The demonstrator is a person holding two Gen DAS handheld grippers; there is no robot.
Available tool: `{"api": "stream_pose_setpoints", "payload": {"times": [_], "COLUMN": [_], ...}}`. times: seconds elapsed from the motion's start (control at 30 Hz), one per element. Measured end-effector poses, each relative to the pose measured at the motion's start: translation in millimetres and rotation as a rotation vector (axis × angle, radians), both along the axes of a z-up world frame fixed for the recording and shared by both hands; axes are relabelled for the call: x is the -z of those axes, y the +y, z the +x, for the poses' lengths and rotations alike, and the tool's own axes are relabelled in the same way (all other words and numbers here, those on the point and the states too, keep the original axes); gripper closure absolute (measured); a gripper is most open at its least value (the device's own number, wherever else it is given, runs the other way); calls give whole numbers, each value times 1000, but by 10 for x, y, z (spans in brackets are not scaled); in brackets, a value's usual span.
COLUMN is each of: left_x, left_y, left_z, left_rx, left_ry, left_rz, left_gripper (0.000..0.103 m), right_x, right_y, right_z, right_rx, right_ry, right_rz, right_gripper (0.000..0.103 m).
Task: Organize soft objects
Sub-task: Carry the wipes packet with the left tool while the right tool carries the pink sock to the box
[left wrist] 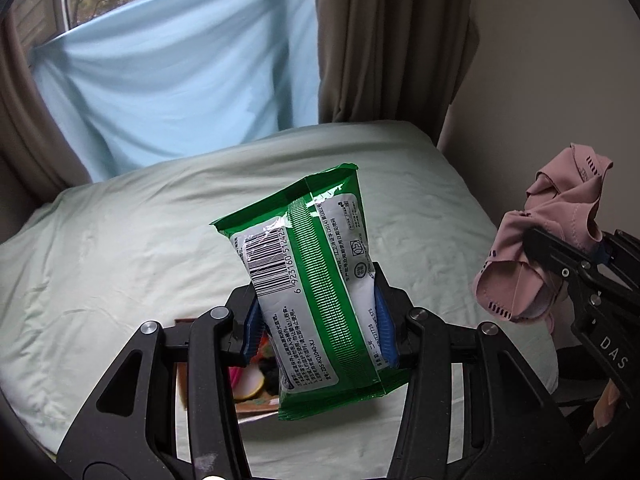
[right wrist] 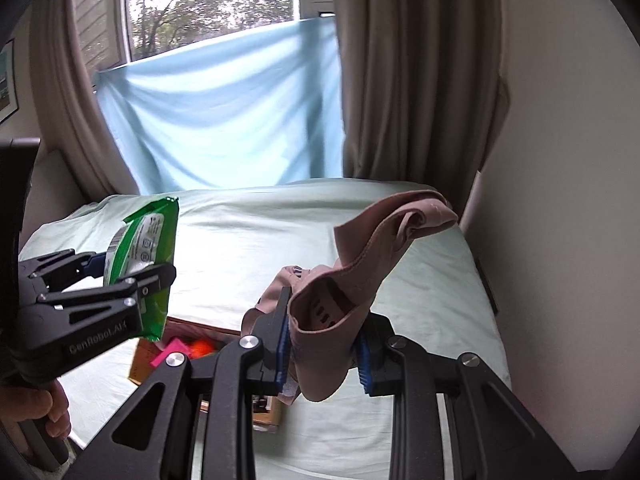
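The left gripper [left wrist: 318, 322] is part open with its blue pads clamped on either side of a green packet [left wrist: 308, 280], which stands up between the fingers, barcode side toward the camera, its upper end leaning away past the fingertips and its lower end hanging down behind them, clear of the bed [left wrist: 140, 240]. The right gripper [right wrist: 324, 350] is closed on a pink cloth [right wrist: 360, 272], pinched between its two blue pads; most of the cloth rises above and beyond the fingertips in a loose fold, and a smaller flap droops below the pads. From the right wrist view the left gripper sits off to the left of the fingers, with the packet upright in it and a hand [right wrist: 36, 412] on its handle. Below and just behind both sets of fingers a cardboard box [right wrist: 160, 356] lies on the pale green bed, open, with pink and orange things [right wrist: 188, 350] inside; neither packet nor cloth touches it
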State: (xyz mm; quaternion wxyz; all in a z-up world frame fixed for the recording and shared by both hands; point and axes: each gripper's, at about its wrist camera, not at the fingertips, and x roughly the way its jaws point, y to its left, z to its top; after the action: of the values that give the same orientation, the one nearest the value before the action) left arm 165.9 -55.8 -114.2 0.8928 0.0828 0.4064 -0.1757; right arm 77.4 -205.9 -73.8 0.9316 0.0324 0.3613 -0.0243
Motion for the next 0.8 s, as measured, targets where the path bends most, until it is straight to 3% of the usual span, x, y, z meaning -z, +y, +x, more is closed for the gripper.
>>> {"api": "stream_pose_setpoints", "payload": {"times": [0.2, 0.4, 0.8], "left_x": [169, 432, 1366], "left_y": [710, 1349, 2004], "left_z": [-32, 87, 448], "left_rx": [-67, -99, -85], "left_ry": [29, 71, 256], "left_rz": [11, 27, 64], "left_gripper": [61, 61, 61], "right_x": [103, 393, 1318], "right_y": [650, 1220, 1742], "right_z": [149, 407, 896], "right_rx": [-70, -103, -60], "right_ry": [13, 69, 302], "right_rz": [5, 36, 148], "right_gripper": [78, 78, 78]}}
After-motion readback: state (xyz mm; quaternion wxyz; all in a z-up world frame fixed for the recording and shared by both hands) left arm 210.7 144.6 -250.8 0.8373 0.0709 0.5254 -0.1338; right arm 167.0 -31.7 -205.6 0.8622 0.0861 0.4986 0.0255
